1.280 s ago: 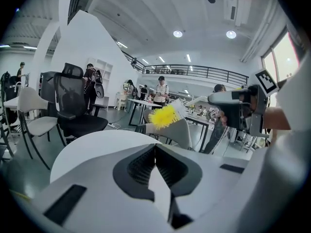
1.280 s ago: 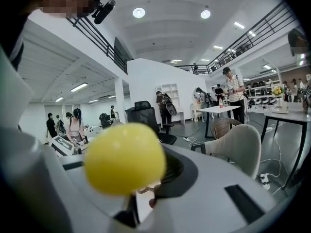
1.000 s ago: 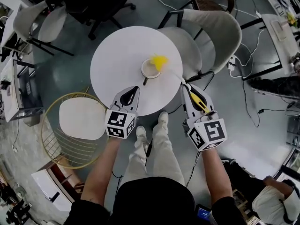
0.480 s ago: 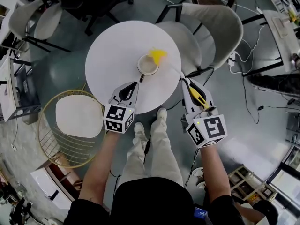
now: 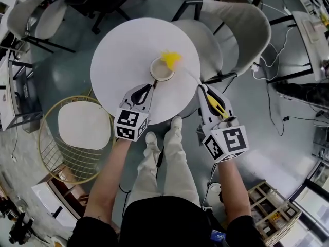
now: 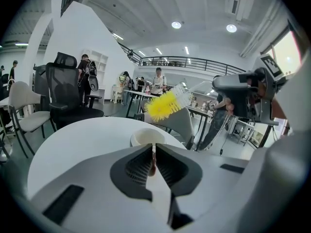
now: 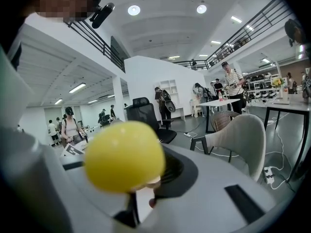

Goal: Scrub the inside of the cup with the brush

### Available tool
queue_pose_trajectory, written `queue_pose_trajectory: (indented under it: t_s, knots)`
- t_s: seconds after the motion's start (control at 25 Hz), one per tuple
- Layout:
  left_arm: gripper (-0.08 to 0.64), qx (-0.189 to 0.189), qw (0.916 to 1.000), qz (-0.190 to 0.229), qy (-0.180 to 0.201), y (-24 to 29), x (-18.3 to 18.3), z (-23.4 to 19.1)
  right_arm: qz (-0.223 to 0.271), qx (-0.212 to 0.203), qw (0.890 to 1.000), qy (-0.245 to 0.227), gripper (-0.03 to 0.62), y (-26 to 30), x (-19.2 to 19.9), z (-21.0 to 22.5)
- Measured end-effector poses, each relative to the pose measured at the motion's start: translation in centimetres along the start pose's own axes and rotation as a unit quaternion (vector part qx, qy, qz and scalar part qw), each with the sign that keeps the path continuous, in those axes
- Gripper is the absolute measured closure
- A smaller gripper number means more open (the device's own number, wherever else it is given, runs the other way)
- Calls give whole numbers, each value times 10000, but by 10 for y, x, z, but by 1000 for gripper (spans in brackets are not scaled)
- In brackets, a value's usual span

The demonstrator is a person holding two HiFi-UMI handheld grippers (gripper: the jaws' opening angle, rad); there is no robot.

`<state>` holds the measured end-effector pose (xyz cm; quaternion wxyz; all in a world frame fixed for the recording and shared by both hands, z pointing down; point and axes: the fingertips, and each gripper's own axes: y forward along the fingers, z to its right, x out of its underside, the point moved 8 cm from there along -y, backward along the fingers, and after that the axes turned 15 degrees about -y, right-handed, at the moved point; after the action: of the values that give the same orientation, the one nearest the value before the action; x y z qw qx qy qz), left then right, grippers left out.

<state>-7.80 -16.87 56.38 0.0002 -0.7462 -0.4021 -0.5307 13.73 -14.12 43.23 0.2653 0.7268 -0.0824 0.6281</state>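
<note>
A white cup [image 5: 162, 69] stands near the middle of the round white table [image 5: 123, 50], its thin dark handle pointing toward me. My left gripper [image 5: 149, 89] is shut on that handle, which shows as a thin brown strip between the closed jaws in the left gripper view, with the cup [image 6: 147, 137] just beyond. My right gripper [image 5: 204, 91] is shut on the brush's yellow handle [image 5: 217, 107], whose rounded end [image 7: 124, 156] fills the right gripper view. The yellow bristle head [image 5: 171, 59] hovers over the cup's far right rim, above it rather than inside [image 6: 162, 105].
A beige shell chair [image 5: 241, 27] stands behind the table on the right. A gold wire stool with a white top [image 5: 82, 125] sits at the left. Black office chairs, cables and desks ring the area. My legs and shoes [image 5: 175, 127] are at the table's near edge.
The head view has shifted slightly. Both grippers keep their grips, and the brush head stays over the cup's far right rim.
</note>
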Motion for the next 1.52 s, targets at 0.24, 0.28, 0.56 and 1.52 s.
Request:
queue_pose_trajectory:
  t_s: [0.24,0.28,0.56,1.52]
  knots:
    - [541,-15,9999,-91,-72,11,5,-7,-16,-67,10000,49,543,8,4,-1]
    - [541,-30,9999,-112,-84,12,6,-9,-25,-79,10000,50,543,9,5,-2]
    - [431,97,9993,-369,-49,23,11,-12,-79,-101,9999,70,543,12,9,1]
    - [383,-156,9958,-824,379,50,29,-20,-182,-172,9995,199,543,17,30,-6]
